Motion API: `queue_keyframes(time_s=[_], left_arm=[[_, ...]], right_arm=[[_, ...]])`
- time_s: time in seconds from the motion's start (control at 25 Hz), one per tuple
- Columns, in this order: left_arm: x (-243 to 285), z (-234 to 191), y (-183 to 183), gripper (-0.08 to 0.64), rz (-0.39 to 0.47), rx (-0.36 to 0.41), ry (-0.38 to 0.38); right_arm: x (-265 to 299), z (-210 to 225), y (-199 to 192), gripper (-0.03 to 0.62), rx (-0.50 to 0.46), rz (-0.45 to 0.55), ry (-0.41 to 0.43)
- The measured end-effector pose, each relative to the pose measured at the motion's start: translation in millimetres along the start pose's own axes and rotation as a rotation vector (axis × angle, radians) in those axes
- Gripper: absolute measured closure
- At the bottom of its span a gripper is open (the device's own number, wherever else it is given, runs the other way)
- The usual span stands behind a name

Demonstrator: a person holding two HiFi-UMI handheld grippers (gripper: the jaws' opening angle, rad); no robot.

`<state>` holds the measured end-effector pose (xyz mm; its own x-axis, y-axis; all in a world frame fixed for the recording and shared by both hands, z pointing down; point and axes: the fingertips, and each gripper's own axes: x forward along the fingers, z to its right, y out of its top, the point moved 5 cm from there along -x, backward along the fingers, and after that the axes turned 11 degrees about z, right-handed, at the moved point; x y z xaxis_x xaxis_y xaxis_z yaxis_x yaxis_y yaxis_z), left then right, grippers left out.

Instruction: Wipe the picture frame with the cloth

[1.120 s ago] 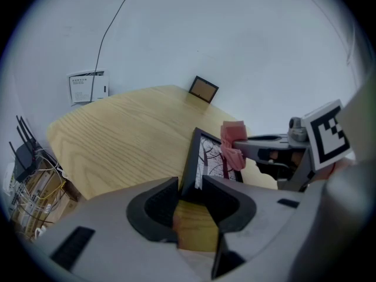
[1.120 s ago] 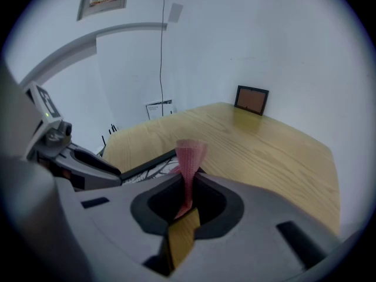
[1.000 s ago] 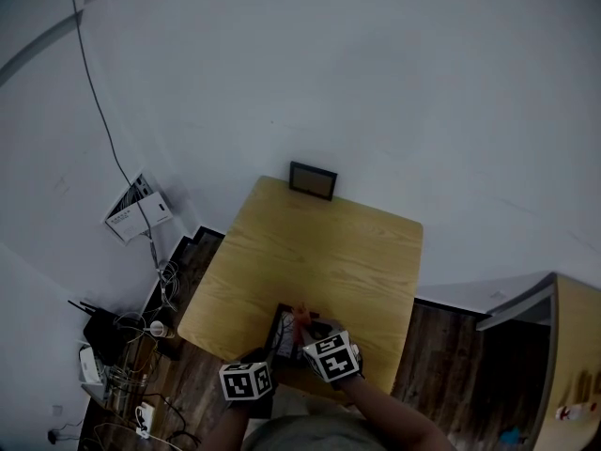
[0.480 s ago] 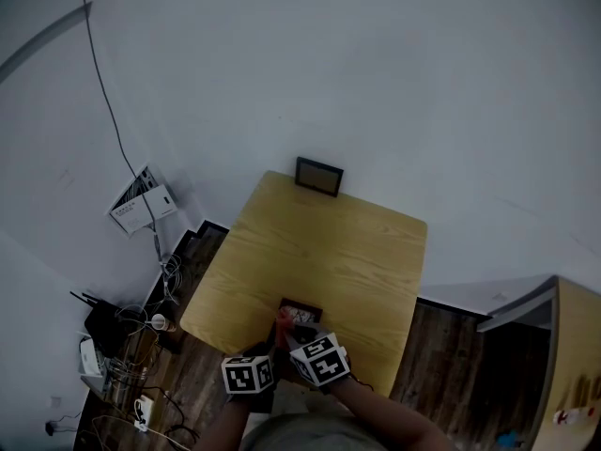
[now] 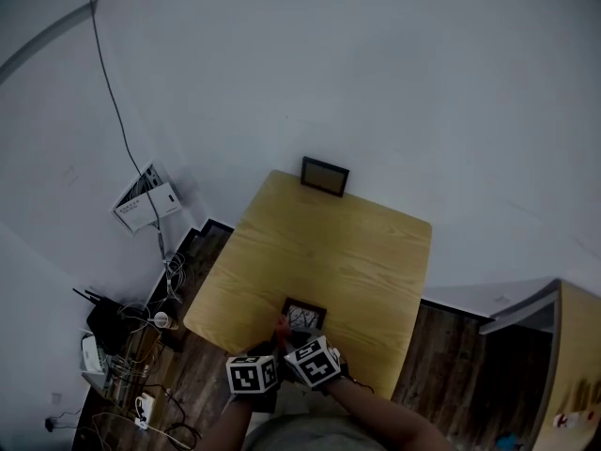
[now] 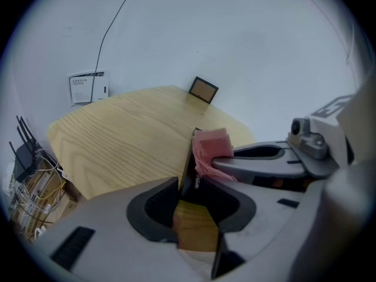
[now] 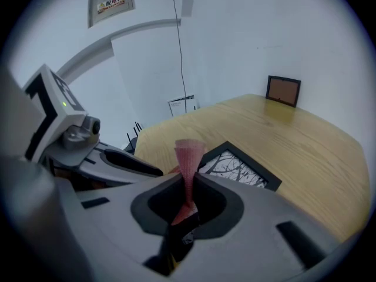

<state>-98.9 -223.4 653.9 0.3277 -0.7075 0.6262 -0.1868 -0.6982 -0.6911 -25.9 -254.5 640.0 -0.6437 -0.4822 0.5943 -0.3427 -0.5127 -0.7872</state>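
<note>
A black picture frame (image 5: 304, 315) with a tree print sits at the near edge of the wooden table (image 5: 329, 252). My left gripper (image 6: 187, 188) is shut on its near edge, so in the left gripper view the frame (image 6: 188, 163) shows edge-on, rising from the jaws. My right gripper (image 7: 189, 184) is shut on a folded pink cloth (image 7: 189, 157), whose tip stands up just left of the frame's print (image 7: 235, 170). The cloth (image 6: 211, 148) rests against the frame's right face. In the head view both grippers, left (image 5: 269, 349) and right (image 5: 297, 342), sit close together.
A second small framed picture (image 5: 325, 176) leans on the wall at the table's far edge. Left of the table, the floor holds cables, a router (image 5: 101, 319) and a white booklet (image 5: 146, 202). A wooden cabinet (image 5: 575, 365) stands at the right.
My right gripper with the cloth has slid left across the frame toward the left gripper, uncovering more of the print. The left gripper has kept its hold in place.
</note>
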Motion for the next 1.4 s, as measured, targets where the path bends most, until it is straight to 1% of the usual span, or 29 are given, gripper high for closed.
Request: queue_keyframes(time_s=[0.2,0.44,0.6,0.96,1.08,1.28,1.4], left_arm=[[0.1,-0.3,0.0,0.442,0.003,0.000,-0.006],[-0.6,-0.7,-0.1,0.442,0.005,0.003,-0.008],[-0.6,-1.4,-0.1,0.442,0.008,-0.002,-0.009],[-0.5,-1.2,-0.6,0.440,0.013,0.006,-0.007],[-0.2,-1.4,0.2,0.440,0.013,0.003,-0.008],[-1.1,-2.5,-2.1,0.440,0.020,-0.029,-0.015],[-1.9,-4.6,-1.2,0.440,0.032,-0.031,-0.021]], right_arm=[[4.8,0.0,-3.3,0.573,-0.026,-0.034,-0.010],[4.6,0.8,-5.9,0.572,-0.054,-0.033,-0.023],[-3.3,4.2,-10.8,0.572,-0.048,-0.046,-0.033],[-22.7,13.2,-22.9,0.572,-0.083,-0.072,-0.073],[-26.2,16.4,-24.5,0.572,-0.068,-0.068,-0.081],[-27.7,15.8,-26.3,0.572,-0.050,-0.055,-0.091],[-28.9,14.9,-24.2,0.572,-0.007,-0.005,-0.097]])
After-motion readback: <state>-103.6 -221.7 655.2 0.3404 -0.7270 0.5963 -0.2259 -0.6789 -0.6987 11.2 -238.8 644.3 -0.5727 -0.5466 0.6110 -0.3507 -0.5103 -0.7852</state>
